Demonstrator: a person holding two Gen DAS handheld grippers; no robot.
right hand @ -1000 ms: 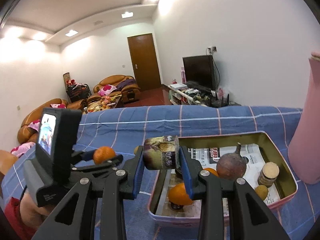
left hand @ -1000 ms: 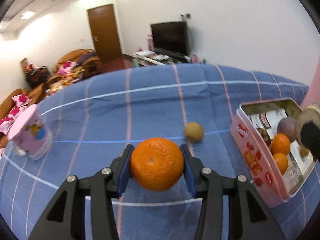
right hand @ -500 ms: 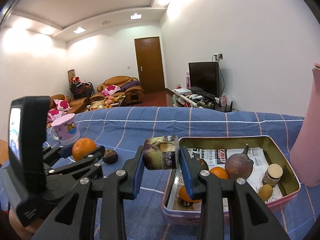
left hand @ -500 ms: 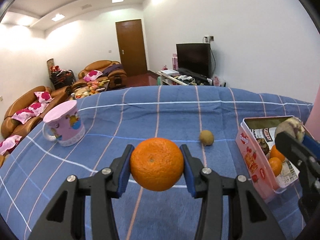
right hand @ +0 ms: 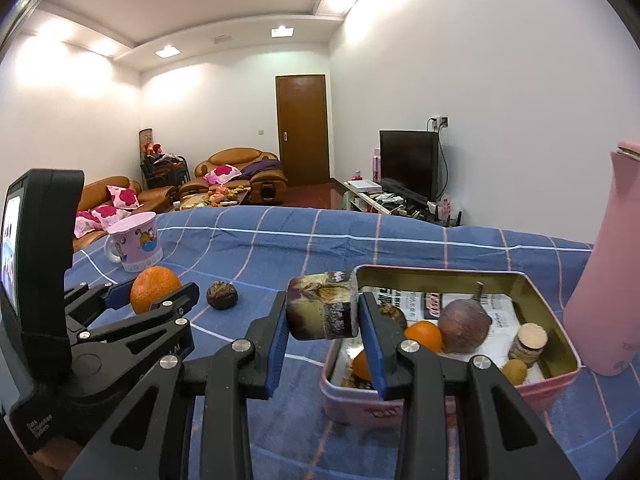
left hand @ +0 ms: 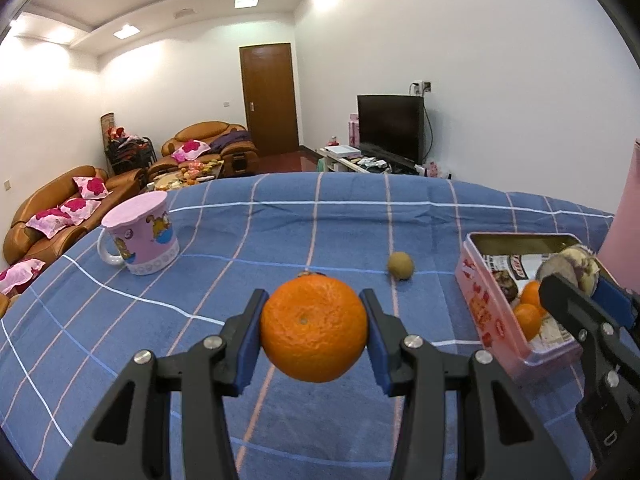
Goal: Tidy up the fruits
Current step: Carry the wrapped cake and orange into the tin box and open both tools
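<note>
The pink tin [right hand: 552,376], at lower right of the right wrist view, is lined with printed paper and holds two oranges, a purple-brown stemmed fruit [right hand: 464,324], a small corked jar [right hand: 528,342], a little tan fruit and a dark one. The left hand-held gripper [left hand: 314,330] clamps a bright, dimpled orange [left hand: 314,328] at lower centre. The right hand-held gripper [right hand: 322,316] pinches a short brown-patterned cylinder [right hand: 322,312], its long axis running sideways between the pads, over the tin's left edge.
</note>
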